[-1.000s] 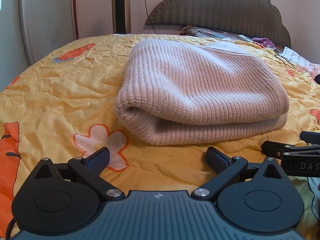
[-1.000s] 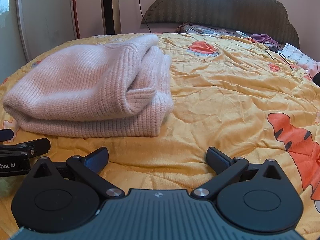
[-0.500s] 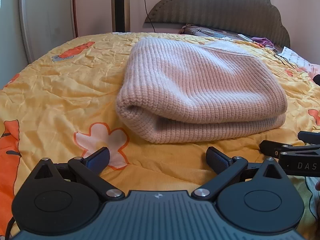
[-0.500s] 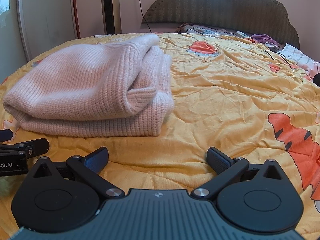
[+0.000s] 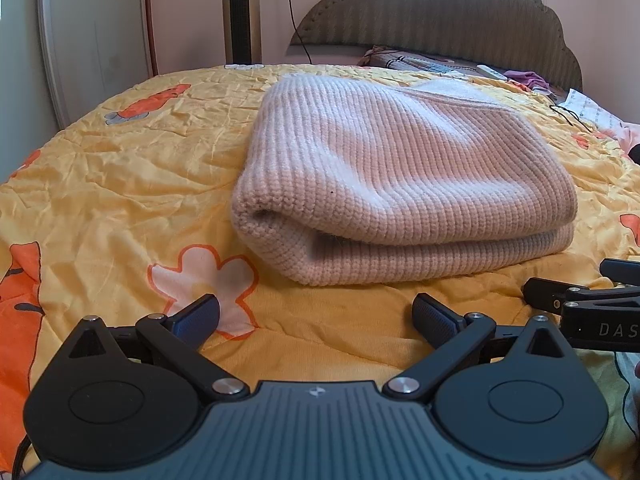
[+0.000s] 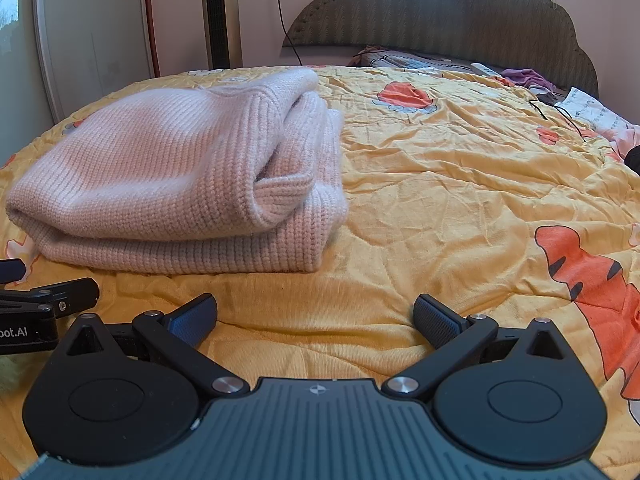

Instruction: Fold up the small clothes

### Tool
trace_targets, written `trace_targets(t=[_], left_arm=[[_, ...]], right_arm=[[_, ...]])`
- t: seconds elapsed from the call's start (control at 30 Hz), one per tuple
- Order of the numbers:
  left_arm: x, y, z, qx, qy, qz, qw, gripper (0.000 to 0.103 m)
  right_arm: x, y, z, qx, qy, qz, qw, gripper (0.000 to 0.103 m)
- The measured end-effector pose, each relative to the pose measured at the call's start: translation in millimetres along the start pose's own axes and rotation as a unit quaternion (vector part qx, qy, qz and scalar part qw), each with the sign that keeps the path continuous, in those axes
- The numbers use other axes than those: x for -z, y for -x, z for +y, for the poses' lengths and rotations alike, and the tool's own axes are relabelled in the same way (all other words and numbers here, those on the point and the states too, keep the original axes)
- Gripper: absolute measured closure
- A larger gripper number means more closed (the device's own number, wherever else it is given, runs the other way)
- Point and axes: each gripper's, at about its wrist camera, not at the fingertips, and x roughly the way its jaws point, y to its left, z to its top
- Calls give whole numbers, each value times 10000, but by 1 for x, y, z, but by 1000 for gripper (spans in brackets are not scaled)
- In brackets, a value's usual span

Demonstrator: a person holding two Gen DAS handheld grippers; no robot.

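Note:
A pale pink knitted sweater lies folded in a thick bundle on the yellow bedspread. My left gripper is open just in front of its near folded edge, with nothing between the fingers. In the right wrist view the same sweater sits to the left, its ribbed cuff curled at the right end. My right gripper is open over bare bedspread, to the front right of the sweater. Each gripper's fingers show at the edge of the other's view, the right gripper and the left gripper.
A padded grey headboard stands at the far end, with crumpled clothes and a remote before it. A black cable lies at the far right. A tower fan and a white door stand beyond the bed's left side.
Both grippers stay open. The views have shifted only slightly, with the left gripper drawing a little back from the sweater; the sweater has not moved.

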Motion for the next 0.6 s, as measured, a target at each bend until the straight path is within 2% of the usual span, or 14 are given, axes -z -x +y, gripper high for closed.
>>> trace_targets(t=[0.6], left_arm=[[-1,-1,-3,-63,-33,19,10000,0]], right_arm=[[0,0,0,2,-1,1,10000,0]])
